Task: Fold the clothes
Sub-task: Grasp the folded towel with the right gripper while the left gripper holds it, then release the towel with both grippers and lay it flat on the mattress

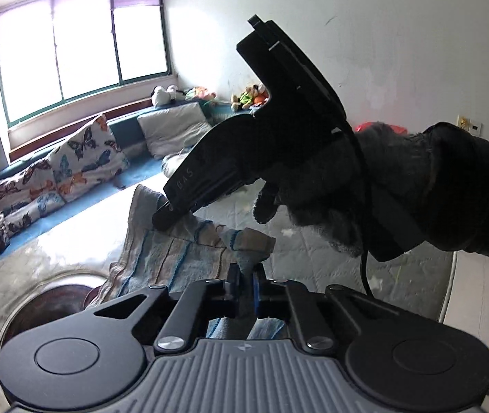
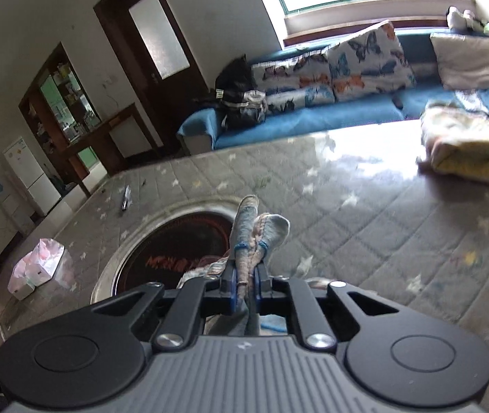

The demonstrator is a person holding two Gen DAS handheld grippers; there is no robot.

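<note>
A beige cloth with blue stripes [image 1: 175,254] lies bunched on the grey quilted surface [image 1: 330,268]. In the left wrist view my left gripper [image 1: 246,284] is shut on a raised fold of this cloth, which runs up between the blue pads. Beyond it, a gloved hand [image 1: 330,189] holds my right gripper [image 1: 164,218], whose tip is pinched on the cloth's far edge. In the right wrist view my right gripper [image 2: 246,285] is shut on a bunched corner of the cloth [image 2: 258,237], which sticks up past the fingertips.
A round metal-rimmed recess [image 2: 175,251] is sunk into the surface just left of the cloth. A folded pile of yellow and pale fabric [image 2: 465,148] sits at the far right. A pen [image 2: 125,199], a plastic bag [image 2: 41,268] and a blue sofa with butterfly cushions [image 2: 313,117] lie beyond.
</note>
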